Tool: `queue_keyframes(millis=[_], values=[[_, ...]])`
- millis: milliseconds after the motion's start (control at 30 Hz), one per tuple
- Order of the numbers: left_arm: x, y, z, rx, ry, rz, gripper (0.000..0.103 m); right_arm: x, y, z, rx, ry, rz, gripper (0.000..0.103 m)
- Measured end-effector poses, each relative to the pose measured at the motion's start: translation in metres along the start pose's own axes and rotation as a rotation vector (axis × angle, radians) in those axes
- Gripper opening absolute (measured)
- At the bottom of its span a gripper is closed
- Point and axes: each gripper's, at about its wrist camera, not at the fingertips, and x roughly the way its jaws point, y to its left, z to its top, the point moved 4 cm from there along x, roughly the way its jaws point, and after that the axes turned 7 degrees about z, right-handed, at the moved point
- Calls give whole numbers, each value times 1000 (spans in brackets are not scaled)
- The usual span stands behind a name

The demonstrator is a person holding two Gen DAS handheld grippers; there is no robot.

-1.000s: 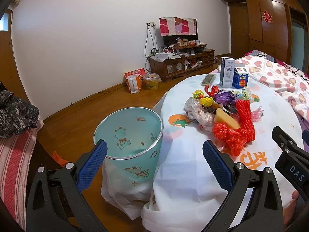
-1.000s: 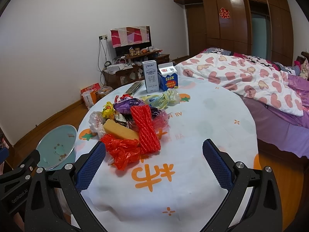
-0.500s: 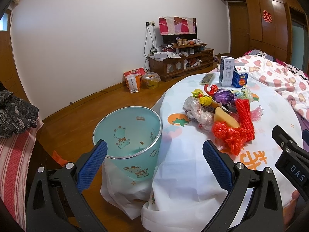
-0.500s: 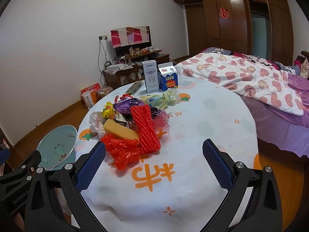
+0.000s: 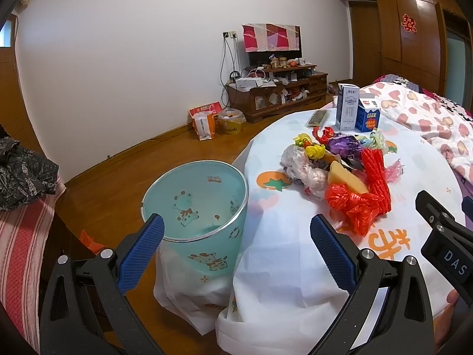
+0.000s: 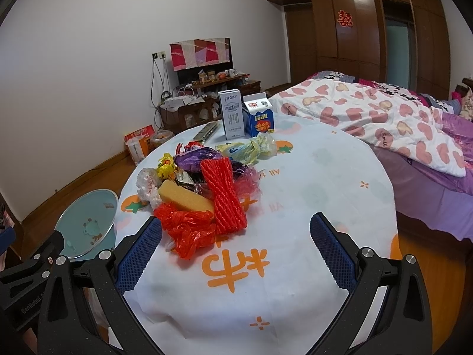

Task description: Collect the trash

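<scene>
**Both grippers wide open, empty, trash piled mid-table**

Left gripper (image 5: 236, 247): jaws spread wide, nothing held, hovering at near table edge, left finger in front of the bin, right finger over the tablecloth. Right gripper (image 6: 236, 250): jaws equally wide, nothing between them, above the near part of the round table (image 6: 310, 195), white cloth with orange print.

Teal trash bin (image 5: 195, 204) on the floor just left of the table, touching the hanging cloth; upright, looks empty inside, cartoon animals printed on the wall.

Trash pile mid-table, left of centre. Nearest: crumpled red plastic bag (image 6: 186, 230). Just behind, touching: yellow sponge (image 6: 184, 198) and red foam net (image 6: 223, 195) lying lengthwise. Left of sponge: clear plastic bag (image 6: 146, 185). Farther: yellow wrapper (image 6: 167, 168), purple wrapper (image 6: 196, 158), pale green wrapper (image 6: 251, 148).

Far edge of table: white milk carton (image 6: 232, 114) and blue carton (image 6: 258, 115), both upright, side by side. Dark flat object (image 6: 205, 131) left of them, too small to identify.

Beyond: TV stand (image 6: 207, 100) against far wall; bed with heart-print quilt (image 6: 384, 118) on the right.
</scene>
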Motion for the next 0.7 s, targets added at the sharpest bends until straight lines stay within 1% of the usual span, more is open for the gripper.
queue_keyframes(millis=[267,400,533,567,633,700], values=[[16,-4,-7,7,26,2,97,11,-10,-2,8,15,-3,99],[29,-8,-12,13,48,-9,97,22,-26,-4,25,31,-20,98],[50,-14,-19,15,92,-17,97,35,-46,-3,48,48,-12,98],[54,-15,-20,12,100,-20,97,39,-49,-2,47,53,-5,97],[64,-18,-21,4,124,-31,97,46,-53,1,33,65,14,79],[72,-20,-23,2,141,-37,97,59,-52,3,6,94,37,74]])
